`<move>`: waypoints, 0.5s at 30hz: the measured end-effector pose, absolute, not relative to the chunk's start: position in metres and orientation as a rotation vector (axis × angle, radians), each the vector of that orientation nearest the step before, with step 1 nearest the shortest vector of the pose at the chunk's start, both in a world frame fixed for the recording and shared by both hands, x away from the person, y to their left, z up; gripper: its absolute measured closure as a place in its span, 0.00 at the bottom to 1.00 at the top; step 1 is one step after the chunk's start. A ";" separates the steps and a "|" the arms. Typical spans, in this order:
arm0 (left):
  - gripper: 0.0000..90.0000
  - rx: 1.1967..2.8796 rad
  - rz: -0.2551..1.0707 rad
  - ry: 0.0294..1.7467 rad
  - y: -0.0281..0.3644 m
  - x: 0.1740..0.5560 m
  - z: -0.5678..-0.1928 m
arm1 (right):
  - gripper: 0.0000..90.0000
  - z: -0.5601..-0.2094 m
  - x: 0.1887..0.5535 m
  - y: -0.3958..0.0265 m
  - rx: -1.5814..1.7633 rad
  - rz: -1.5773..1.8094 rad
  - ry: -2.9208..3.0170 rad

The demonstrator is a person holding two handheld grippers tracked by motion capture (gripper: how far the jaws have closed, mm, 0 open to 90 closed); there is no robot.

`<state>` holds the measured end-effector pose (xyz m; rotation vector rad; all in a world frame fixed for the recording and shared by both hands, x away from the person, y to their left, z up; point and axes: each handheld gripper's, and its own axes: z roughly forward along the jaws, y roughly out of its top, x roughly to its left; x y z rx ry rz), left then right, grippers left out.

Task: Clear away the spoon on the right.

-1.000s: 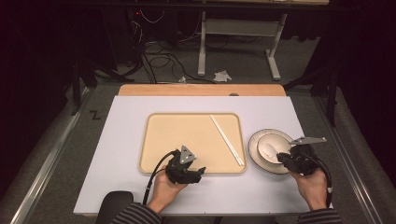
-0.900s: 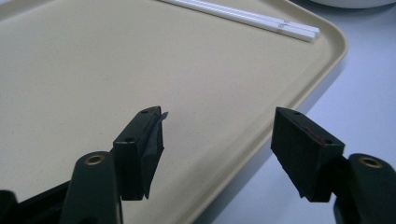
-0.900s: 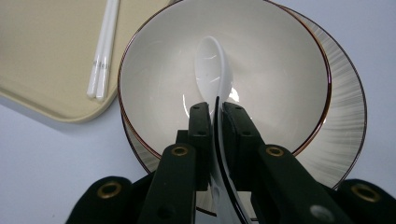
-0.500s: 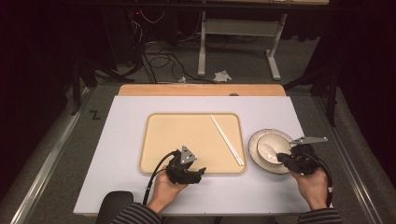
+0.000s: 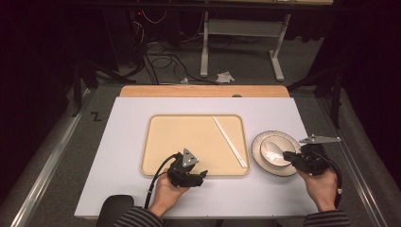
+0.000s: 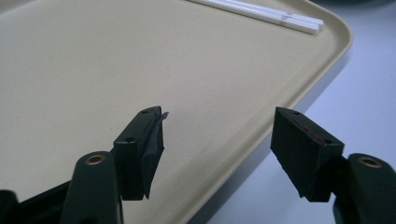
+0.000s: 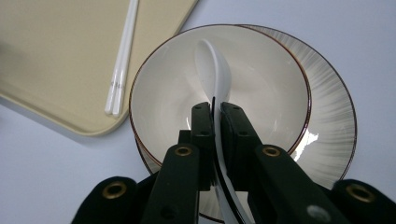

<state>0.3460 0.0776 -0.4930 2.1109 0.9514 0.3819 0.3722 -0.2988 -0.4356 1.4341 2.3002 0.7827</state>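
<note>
While the right gripper [image 7: 214, 119] clamps the handle of a white spoon [image 7: 212, 65], the spoon's scoop lies in a bowl [image 7: 261, 74] on a plate [image 7: 334, 121], just right of the tray [image 5: 165, 142]. Left gripper [image 6: 217, 135]: jaws apart over the tray's near edge, holding nothing. Chopsticks [image 5: 229, 141] lie on the tray.

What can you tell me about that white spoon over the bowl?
The spoon is glossy white, ceramic by the look, with a deep oval scoop and a curved handle. The right gripper is shut on its handle, black jaws pressing both sides. The scoop points away from the gripper, inside a cream bowl with a thin dark rim, which sits on a streaked plate. Whether the scoop touches the bowl's floor is unclear.
</note>
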 end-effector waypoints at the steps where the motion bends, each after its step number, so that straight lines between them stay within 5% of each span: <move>1: 0.39 2.111 0.385 0.952 0.078 0.346 -0.493 | 0.95 -0.436 0.372 -0.299 1.436 0.784 2.300; 15: 0.38 2.113 0.382 0.966 0.080 0.345 -0.495 | 0.95 -0.420 0.371 -0.308 1.424 0.877 2.269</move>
